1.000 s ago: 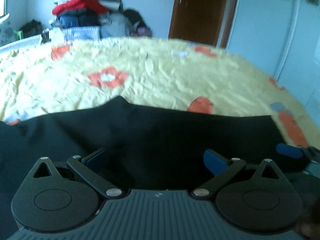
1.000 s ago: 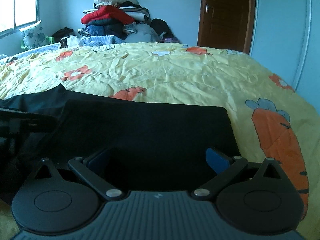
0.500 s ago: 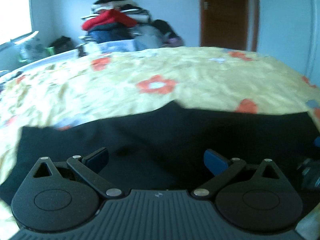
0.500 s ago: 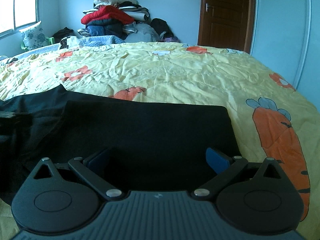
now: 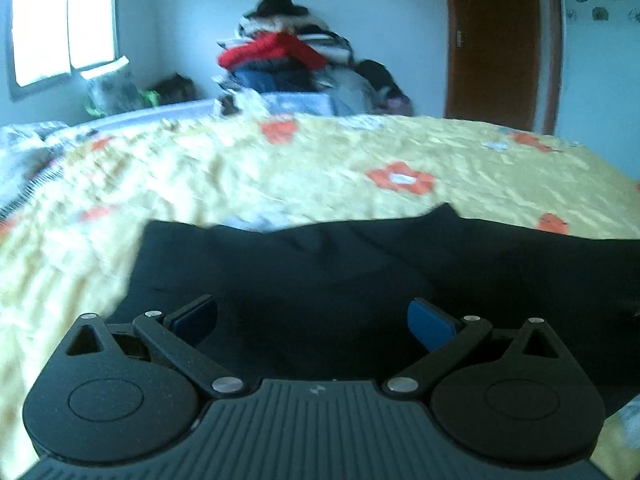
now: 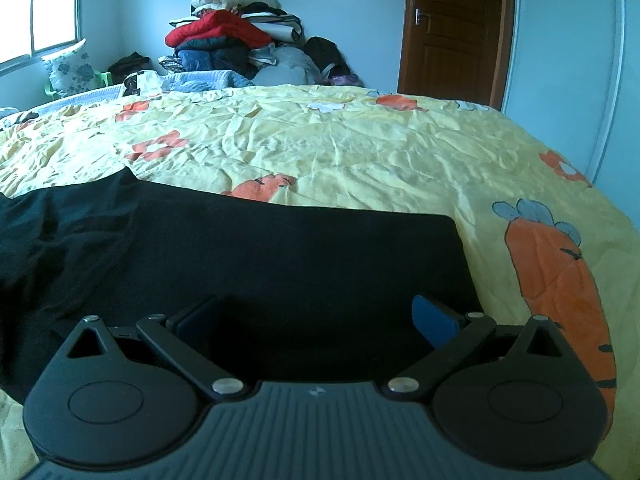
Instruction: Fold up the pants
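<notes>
Black pants (image 5: 360,272) lie flat on a yellow bedspread (image 5: 280,176) printed with orange flowers. In the left wrist view their left end shows, with a straight edge at the left. My left gripper (image 5: 314,318) hovers open over that end, nothing between its blue pads (image 5: 430,322). In the right wrist view the pants (image 6: 280,256) show their right end, a squared folded edge beside a carrot print (image 6: 560,280). My right gripper (image 6: 316,320) stands open just above the cloth, holding nothing.
A tall pile of clothes (image 6: 232,40) is stacked past the far side of the bed. A brown door (image 6: 452,28) and a white wardrobe (image 6: 572,72) stand to the right. A window (image 5: 60,24) is at the far left.
My left gripper has swept leftward along the pants, from near the right gripper to the pants' left end. The right gripper has stayed in place, and the left one has left its view.
</notes>
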`<act>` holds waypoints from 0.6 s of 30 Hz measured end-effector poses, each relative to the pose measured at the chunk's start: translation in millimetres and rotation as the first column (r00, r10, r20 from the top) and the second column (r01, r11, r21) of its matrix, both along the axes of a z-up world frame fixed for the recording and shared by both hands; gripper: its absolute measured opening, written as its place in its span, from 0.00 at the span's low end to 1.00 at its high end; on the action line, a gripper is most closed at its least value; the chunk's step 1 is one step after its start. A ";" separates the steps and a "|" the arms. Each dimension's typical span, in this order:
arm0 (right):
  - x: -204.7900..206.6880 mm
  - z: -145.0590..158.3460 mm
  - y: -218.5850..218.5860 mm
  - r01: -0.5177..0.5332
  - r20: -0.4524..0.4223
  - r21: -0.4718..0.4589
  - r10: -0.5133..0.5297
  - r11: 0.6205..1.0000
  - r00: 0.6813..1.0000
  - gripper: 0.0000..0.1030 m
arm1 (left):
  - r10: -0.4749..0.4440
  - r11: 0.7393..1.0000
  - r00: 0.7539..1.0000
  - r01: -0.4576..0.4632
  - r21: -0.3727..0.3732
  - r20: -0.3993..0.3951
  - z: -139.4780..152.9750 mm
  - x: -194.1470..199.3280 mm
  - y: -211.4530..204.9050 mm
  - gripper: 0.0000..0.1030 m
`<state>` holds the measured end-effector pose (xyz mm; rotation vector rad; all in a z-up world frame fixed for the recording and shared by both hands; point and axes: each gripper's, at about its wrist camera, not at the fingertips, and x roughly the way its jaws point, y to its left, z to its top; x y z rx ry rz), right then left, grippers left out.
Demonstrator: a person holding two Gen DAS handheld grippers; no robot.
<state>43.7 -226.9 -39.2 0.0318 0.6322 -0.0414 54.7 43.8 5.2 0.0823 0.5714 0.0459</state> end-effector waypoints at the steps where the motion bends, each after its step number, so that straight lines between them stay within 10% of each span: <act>1: -1.8 2.5 2.6 -0.008 0.008 0.007 0.008 1.000 1.000 1.00 | 0.021 0.999 1.000 -0.021 0.025 0.001 0.7 -2.2 6.2 1.00; 10: -12.2 34.2 79.9 -0.268 0.125 -0.133 0.285 0.954 0.950 1.00 | 0.132 0.991 0.990 -0.132 -0.005 -0.052 -6.7 7.9 56.7 1.00; 18: -27.3 48.9 186.2 -0.527 0.137 -0.413 0.623 0.742 0.770 1.00 | 0.348 0.936 0.937 -0.349 -0.037 -0.025 11.7 -8.5 130.9 1.00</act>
